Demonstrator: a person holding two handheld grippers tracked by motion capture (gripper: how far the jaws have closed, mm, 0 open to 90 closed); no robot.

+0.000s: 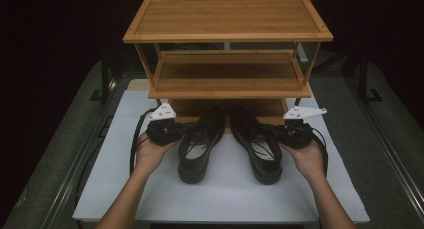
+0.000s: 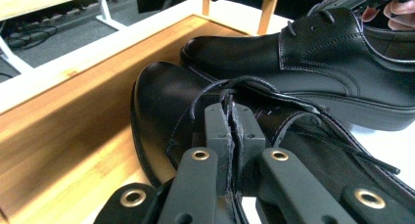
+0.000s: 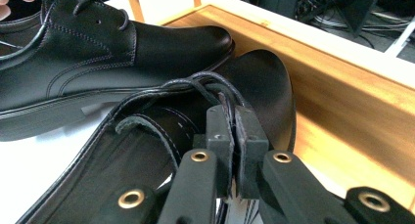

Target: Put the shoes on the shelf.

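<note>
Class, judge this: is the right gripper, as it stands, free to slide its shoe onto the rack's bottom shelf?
Probably yes: the right gripper, shut on the right shoe, has its toe at the bottom shelf, with nothing between.

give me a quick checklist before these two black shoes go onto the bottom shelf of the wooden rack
1. Left gripper shut on the left black leather lace-up shoe: ok.
2. Right gripper shut on the right black leather lace-up shoe: ok.
3. Toes point at the bamboo three-shelf rack: ok.
4. Bottom shelf free ahead of the toes: ok.
5. Loose laces clear of the shelf edge: cannot tell.
</note>
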